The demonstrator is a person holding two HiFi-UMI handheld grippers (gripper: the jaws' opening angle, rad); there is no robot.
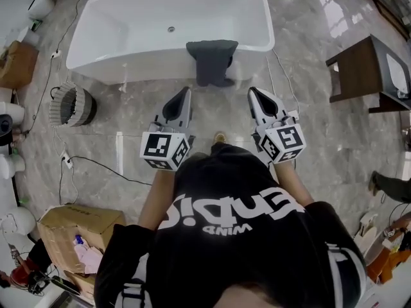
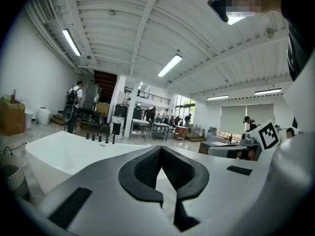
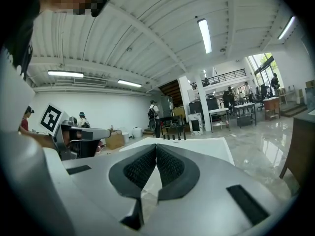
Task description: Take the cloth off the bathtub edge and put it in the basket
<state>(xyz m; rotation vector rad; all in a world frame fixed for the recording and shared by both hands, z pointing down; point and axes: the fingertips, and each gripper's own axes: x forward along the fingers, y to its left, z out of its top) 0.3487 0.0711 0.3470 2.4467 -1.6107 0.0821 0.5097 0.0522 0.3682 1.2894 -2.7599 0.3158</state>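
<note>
Looking down from the head view, a white bathtub [image 1: 128, 37] stands on the far side of the marble floor [image 1: 308, 108]. A dark grey cloth [image 1: 212, 59] is draped over its near edge and hangs down the outer wall. The basket [image 1: 74, 106] stands on the floor just off the tub's near left corner, well apart from the cloth. Only this view shows the cloth. The left gripper [image 1: 185, 94] and right gripper [image 1: 254, 94] are held side by side on the near side of the tub, both pointing toward it. The cloth lies beyond their tips and touches neither.

The left gripper view shows that claw pressed together at the tips with nothing in it. Beyond it is the tub's rim, with a sliver of the basket at the far left. The right gripper view shows the same, tips together and empty, with a dark table [image 3: 299, 146] off to the right. Both gripper views also show the hall behind the tub, with people [image 2: 74, 104] and ceiling lights [image 2: 170, 65] that the head view misses.
</note>
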